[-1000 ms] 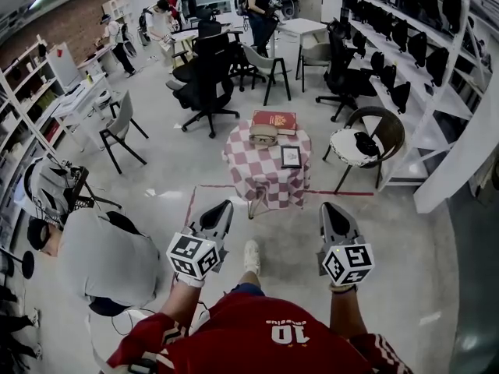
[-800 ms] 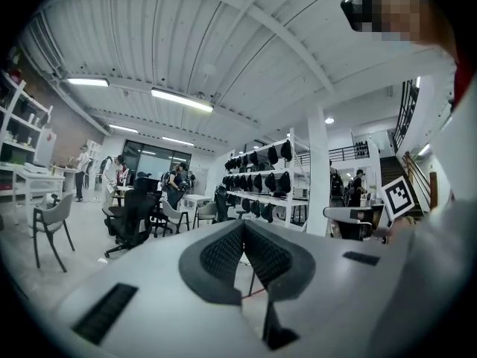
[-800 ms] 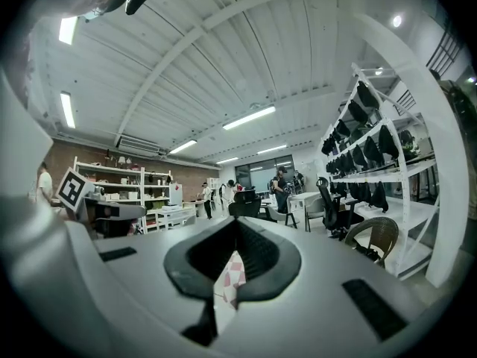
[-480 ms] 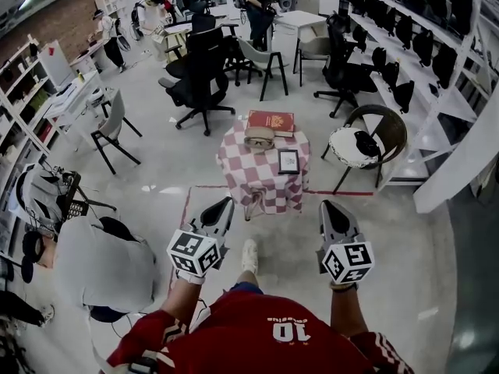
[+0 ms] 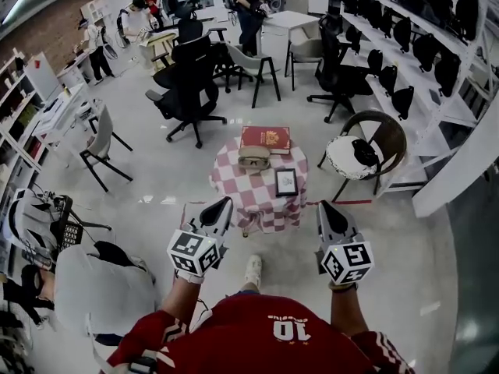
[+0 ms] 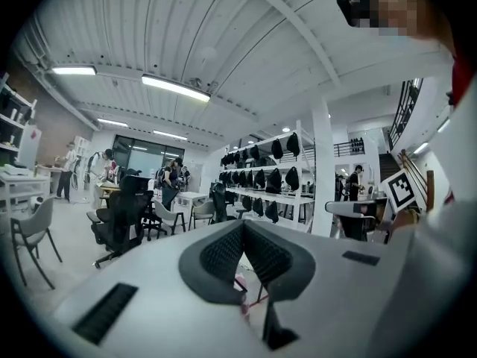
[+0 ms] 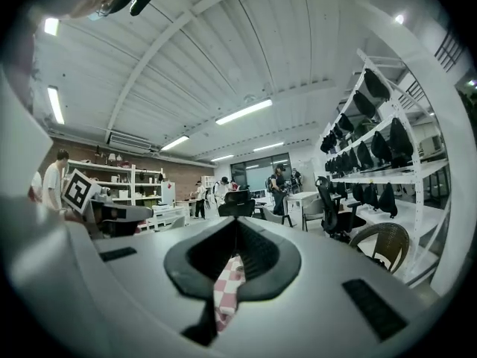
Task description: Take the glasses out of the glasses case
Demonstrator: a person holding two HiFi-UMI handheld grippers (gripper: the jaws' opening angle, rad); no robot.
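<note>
Head view: left gripper [image 5: 221,206] and right gripper [image 5: 327,209] are both closed and empty. The glasses case [image 5: 254,157] lies on the checkered table [image 5: 265,201], at twelve o'clock between them, well apart.

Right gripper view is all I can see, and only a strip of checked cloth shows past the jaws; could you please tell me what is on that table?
Observer: In the head view the checked table carries a red book, a tan glasses case and a small framed picture.
Operator: Thank you. Where does the case sit among them?
Observer: Right in front of the book, on the person's side; the picture lies nearer the person and to the case's right.
Operator: And is the left gripper free?
Observer: Yes; the left gripper is shut on nothing, and like the right gripper it touches nothing on the table.
</note>
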